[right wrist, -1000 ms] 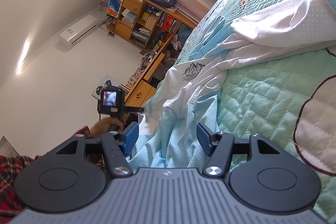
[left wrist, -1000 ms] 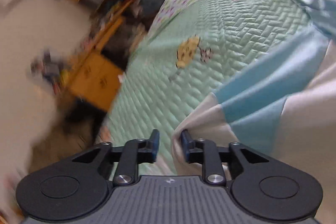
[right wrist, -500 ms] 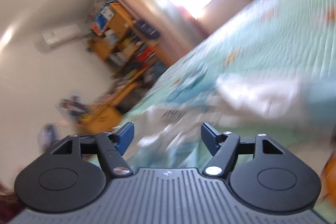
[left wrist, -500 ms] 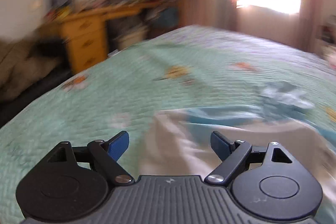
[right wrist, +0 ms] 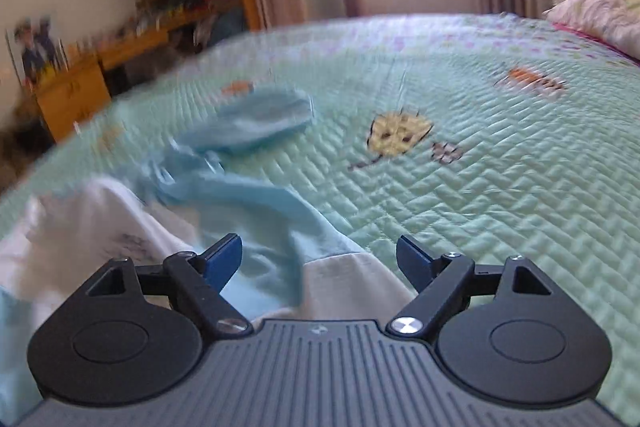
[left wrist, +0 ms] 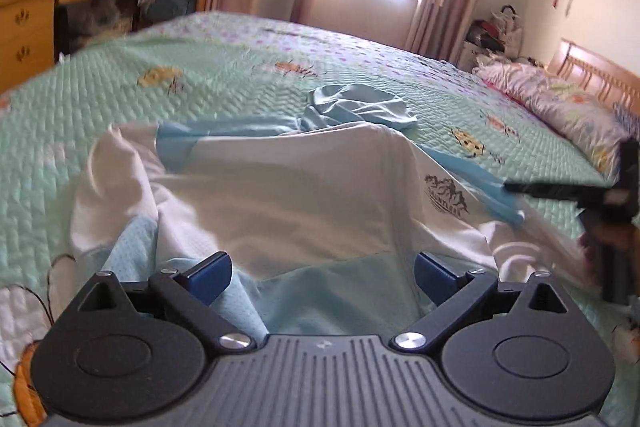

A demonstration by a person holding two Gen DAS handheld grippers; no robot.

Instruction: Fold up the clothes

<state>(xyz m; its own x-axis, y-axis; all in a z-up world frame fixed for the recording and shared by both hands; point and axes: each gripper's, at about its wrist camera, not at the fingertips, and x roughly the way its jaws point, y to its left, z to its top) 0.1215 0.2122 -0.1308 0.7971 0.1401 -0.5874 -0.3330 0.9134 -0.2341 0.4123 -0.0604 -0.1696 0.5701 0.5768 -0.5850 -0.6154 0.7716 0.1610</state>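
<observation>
The white and light-blue shirt (left wrist: 288, 183) lies rumpled on the bed's green quilt (left wrist: 100, 95) near its front edge; the left gripper (left wrist: 322, 273) and right gripper (right wrist: 320, 259) have just been opening, jaws apart, gripping nothing

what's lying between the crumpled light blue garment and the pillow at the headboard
Bare mint quilted bedspread separates light blue garment from floral pillow, left wrist view.

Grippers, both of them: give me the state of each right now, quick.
Left gripper: open, jaws just widened, holding nothing; the shirt lies loose between them.
Right gripper: open, jaws just widened, nothing gripped.
</observation>
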